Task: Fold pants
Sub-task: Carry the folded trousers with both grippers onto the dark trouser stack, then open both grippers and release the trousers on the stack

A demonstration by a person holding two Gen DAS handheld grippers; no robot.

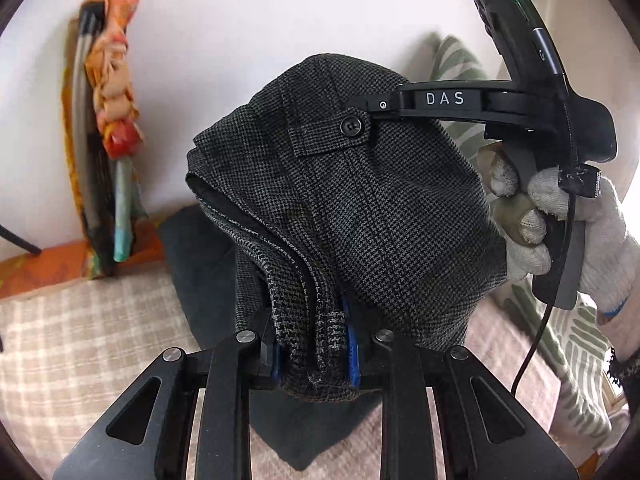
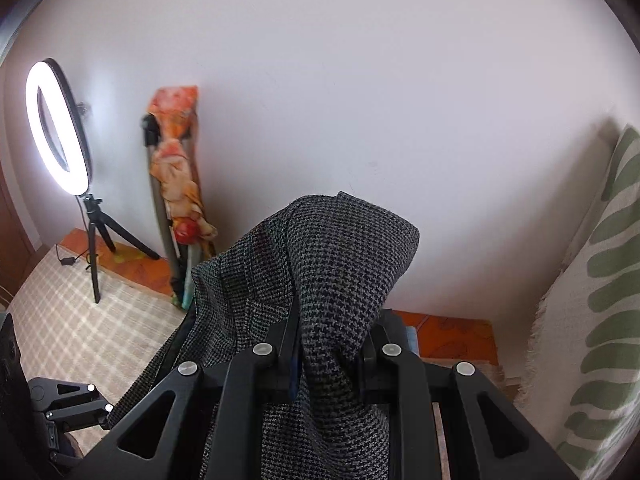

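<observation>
Grey houndstooth pants (image 1: 360,208), clamped by both tongs (image 1: 316,356) (image 2: 328,364), hide their tips.

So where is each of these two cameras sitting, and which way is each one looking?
Left wrist: sits on the left gripper, looking along its fingers at the grey pants clamped there; the gloved right hand and right gripper show.

Right wrist: sits on the right gripper, facing the wall, pants bunched in its jaws; the left gripper's body shows at lower left.

Shared: the pants, checked blanket, orange bundle leaning on the wall.
</observation>
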